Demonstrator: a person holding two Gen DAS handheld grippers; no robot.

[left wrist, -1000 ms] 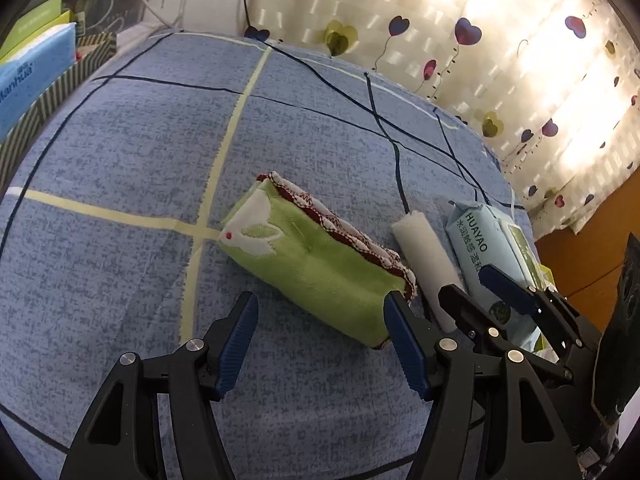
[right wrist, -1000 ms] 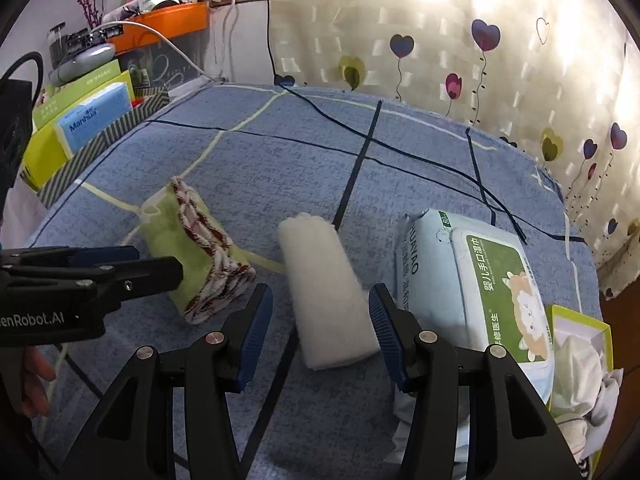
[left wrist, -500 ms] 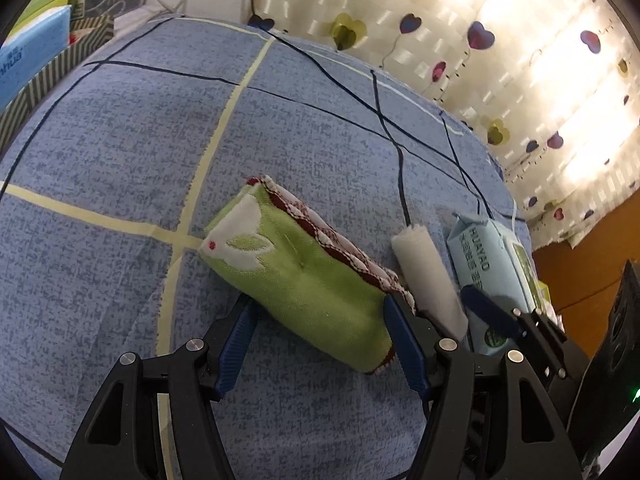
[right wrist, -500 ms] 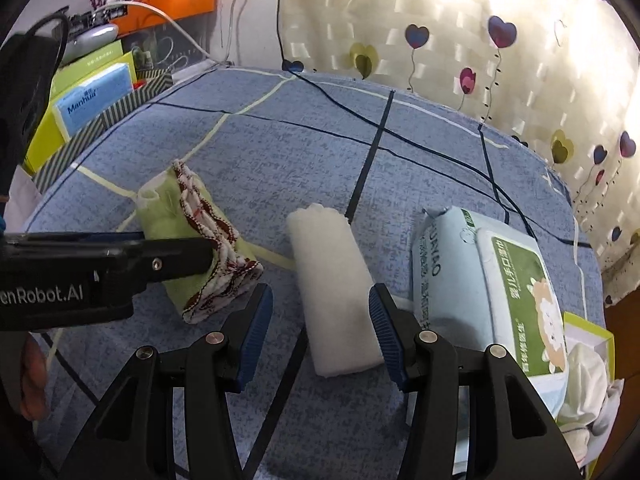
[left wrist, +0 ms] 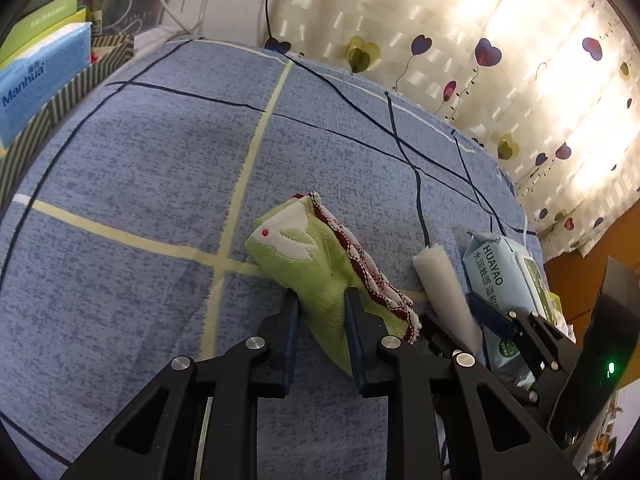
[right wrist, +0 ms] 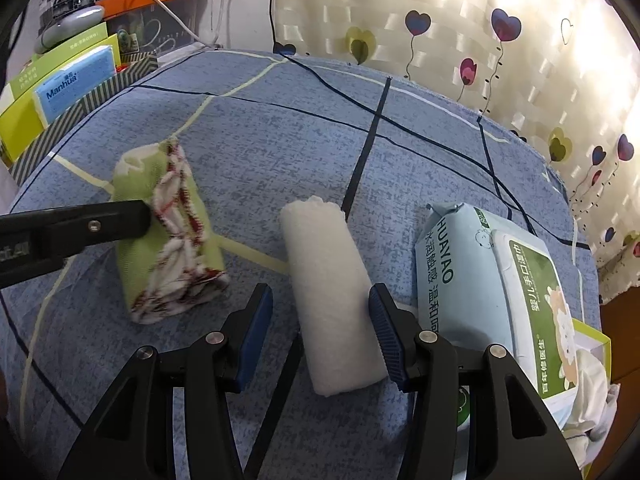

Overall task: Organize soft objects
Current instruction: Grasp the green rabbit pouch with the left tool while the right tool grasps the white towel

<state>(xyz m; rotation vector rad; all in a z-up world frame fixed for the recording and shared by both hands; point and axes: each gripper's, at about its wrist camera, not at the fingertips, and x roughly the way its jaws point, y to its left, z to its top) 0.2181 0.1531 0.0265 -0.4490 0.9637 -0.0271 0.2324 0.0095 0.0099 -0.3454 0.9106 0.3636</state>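
step: gripping | left claw (left wrist: 320,300) has just been closing, pinches green towel (left wrist: 316,256) on blue bedspread (left wrist: 140,168) | right claw (right wrist: 320,300) open astride white roll (right wrist: 328,280), untouched | next: probably lift, right closes

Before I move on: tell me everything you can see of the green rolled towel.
The green rolled towel is woven cloth with a white rabbit motif and a red-and-white patterned trim along one edge. It lies on the blue checked cloth, left of the white roll. The left gripper has just closed, pinching its near end into a fold.
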